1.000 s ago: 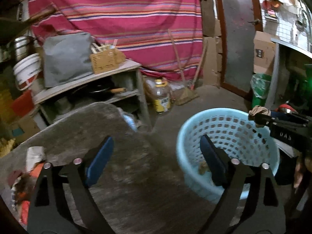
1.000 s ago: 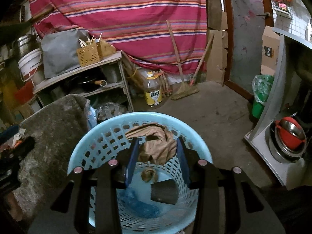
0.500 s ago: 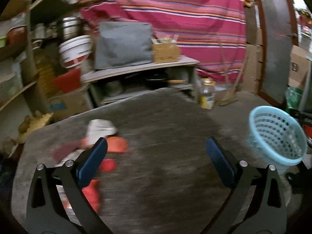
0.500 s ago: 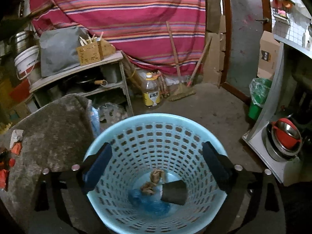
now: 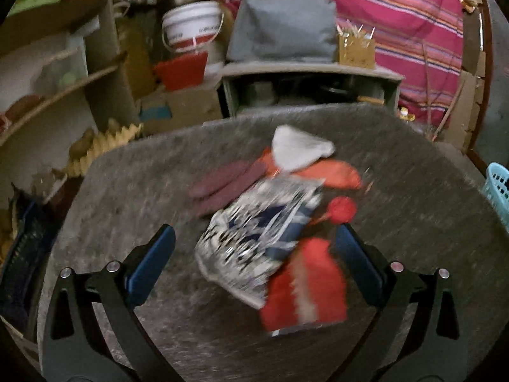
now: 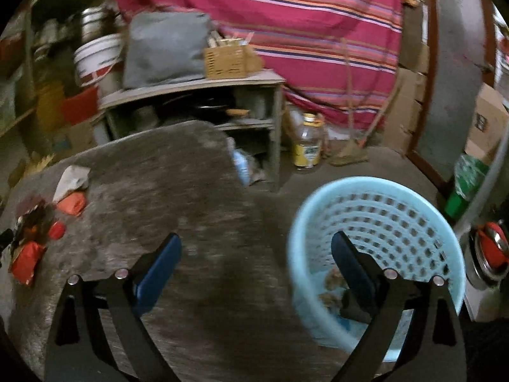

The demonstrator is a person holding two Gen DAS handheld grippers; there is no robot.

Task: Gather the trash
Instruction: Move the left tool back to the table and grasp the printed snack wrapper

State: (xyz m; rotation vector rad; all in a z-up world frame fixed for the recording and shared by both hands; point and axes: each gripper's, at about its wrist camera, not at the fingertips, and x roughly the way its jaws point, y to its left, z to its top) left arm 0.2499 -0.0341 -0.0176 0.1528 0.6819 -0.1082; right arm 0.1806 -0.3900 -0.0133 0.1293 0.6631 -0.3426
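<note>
A heap of trash lies on the grey stone table: a silver and blue foil wrapper, a red packet, a white crumpled paper, an orange wrapper, a red cap and dark maroon strips. My left gripper hangs open just above the foil wrapper, which shows between its fingers, untouched. My right gripper is open and empty over the table's right end, beside the light blue basket that holds brown scraps. The right wrist view shows the heap far left.
A grey shelf unit with a grey bag and a wooden box stands behind the table. An oil bottle and a broom stand on the floor by a striped red cloth. Buckets and crates crowd the left. A green bin stands right of the basket.
My right gripper opened, dropped the brown rag into the basket and swung left over the table. My left gripper swept left from the basket to above the trash heap.
</note>
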